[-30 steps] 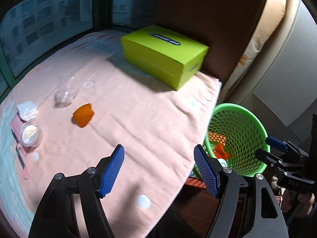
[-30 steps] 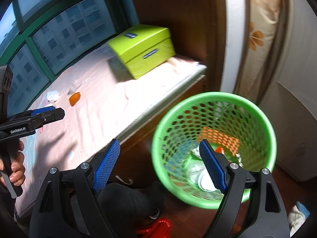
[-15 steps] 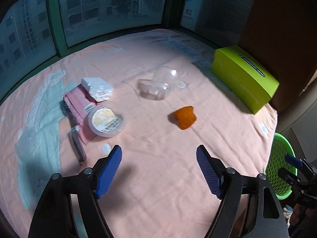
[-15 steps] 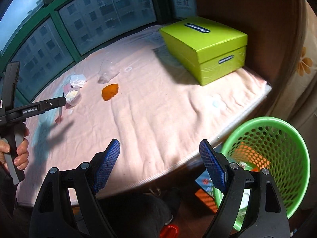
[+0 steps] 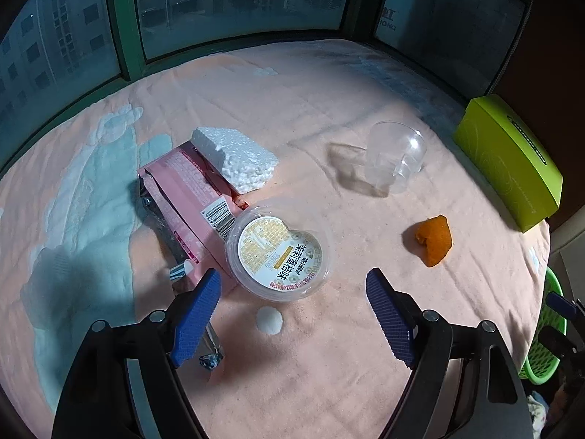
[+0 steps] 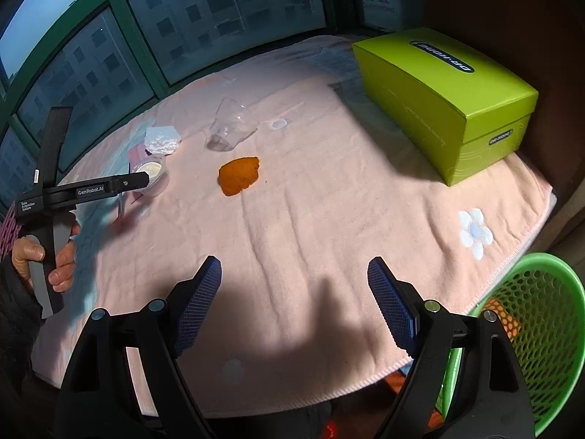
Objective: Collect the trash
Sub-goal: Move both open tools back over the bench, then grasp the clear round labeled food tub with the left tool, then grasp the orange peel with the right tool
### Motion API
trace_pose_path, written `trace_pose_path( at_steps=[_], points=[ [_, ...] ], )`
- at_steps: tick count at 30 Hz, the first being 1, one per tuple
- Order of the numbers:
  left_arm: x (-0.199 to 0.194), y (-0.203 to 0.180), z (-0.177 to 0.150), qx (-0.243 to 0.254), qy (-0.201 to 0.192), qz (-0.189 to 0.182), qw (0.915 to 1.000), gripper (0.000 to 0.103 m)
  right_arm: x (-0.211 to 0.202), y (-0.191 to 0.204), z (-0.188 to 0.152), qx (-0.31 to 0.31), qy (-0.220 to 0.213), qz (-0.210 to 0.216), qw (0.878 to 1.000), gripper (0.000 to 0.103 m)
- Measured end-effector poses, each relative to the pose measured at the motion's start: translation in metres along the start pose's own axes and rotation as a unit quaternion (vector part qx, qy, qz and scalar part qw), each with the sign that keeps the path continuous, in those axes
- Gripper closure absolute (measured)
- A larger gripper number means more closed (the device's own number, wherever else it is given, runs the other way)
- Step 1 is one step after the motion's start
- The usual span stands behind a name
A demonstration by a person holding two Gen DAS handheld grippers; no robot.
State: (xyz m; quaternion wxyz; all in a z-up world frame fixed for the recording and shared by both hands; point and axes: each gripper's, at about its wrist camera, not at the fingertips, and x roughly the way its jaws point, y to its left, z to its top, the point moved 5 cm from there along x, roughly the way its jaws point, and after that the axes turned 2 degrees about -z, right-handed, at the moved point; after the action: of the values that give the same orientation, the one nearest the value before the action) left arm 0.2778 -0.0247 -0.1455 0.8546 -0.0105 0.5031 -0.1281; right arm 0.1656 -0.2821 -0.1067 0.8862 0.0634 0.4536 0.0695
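Nearby: left tongs point(image 5: 292, 307) opening, empty, above lidded cup point(image 5: 279, 250); right tongs point(image 6: 294, 292) wide, empty; orange peel point(image 6: 239, 175) beyond.

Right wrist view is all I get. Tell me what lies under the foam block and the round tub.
Observer: A flat pink wrapper with a barcode. The foam block rests on its far end, the round tub on its near edge.
Operator: Report the left gripper's jaws.
Observer: The left gripper has its jaws opening. The tub's near edge sits between the tips, with the pads off it.
Operator: Name anything else there.
Observer: A silver foil strip runs along the wrapper's side, passing under one finger.
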Motion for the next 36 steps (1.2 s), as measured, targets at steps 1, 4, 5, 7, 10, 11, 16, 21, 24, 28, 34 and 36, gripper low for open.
trace_pose_path(
  at_steps=[1, 4, 5, 7, 10, 11, 16, 21, 24, 28, 34, 36],
  points=[
    [0.003, 0.001, 0.0, 0.0, 0.001, 0.002, 1.0, 0.025, 0.002, 0.002, 0.002, -0.002, 0.001, 0.002, 1.0, 0.021],
    [0.008, -0.001, 0.0, 0.01, 0.001, 0.003, 0.9999, 0.025, 0.01, 0.008, 0.007, -0.009, 0.004, 0.002, 1.0, 0.021],
    [0.01, -0.001, 0.0, 0.012, 0.002, 0.006, 0.9999, 0.025, 0.013, 0.009, 0.008, -0.01, 0.005, 0.003, 1.0, 0.021],
    [0.014, 0.0, 0.001, 0.009, 0.004, 0.004, 0.9999, 0.025, 0.018, 0.012, 0.011, -0.012, 0.007, 0.004, 1.0, 0.021],
    [0.018, 0.001, 0.001, 0.012, 0.005, 0.011, 0.9999, 0.029, 0.024, 0.016, 0.016, -0.015, 0.009, 0.008, 1.0, 0.021],
    [0.02, 0.002, 0.001, 0.013, 0.006, 0.012, 0.9998, 0.031, 0.027, 0.017, 0.018, -0.016, 0.009, 0.008, 1.0, 0.021],
    [0.021, 0.002, 0.001, 0.02, 0.004, 0.014, 0.9997, 0.043, 0.04, 0.026, 0.026, -0.027, 0.012, 0.011, 0.999, 0.021],
    [0.014, 0.001, 0.001, 0.018, -0.005, 0.001, 0.9998, 0.044, 0.051, 0.035, 0.034, -0.037, 0.013, 0.015, 0.999, 0.024],
    [0.004, -0.001, 0.0, 0.016, -0.013, -0.007, 0.9998, 0.044, 0.058, 0.041, 0.04, -0.048, 0.009, 0.014, 0.999, 0.029],
    [-0.01, -0.002, -0.001, 0.014, -0.025, -0.017, 0.9995, 0.045, 0.074, 0.047, 0.05, -0.051, 0.013, 0.022, 0.998, 0.033],
    [-0.027, 0.001, -0.004, 0.009, -0.036, -0.028, 0.9989, 0.045, 0.096, 0.059, 0.06, -0.061, 0.02, 0.021, 0.998, 0.038],
    [-0.032, 0.002, -0.006, 0.008, -0.038, -0.029, 0.9988, 0.045, 0.103, 0.062, 0.062, -0.064, 0.023, 0.017, 0.998, 0.039]
  ],
)
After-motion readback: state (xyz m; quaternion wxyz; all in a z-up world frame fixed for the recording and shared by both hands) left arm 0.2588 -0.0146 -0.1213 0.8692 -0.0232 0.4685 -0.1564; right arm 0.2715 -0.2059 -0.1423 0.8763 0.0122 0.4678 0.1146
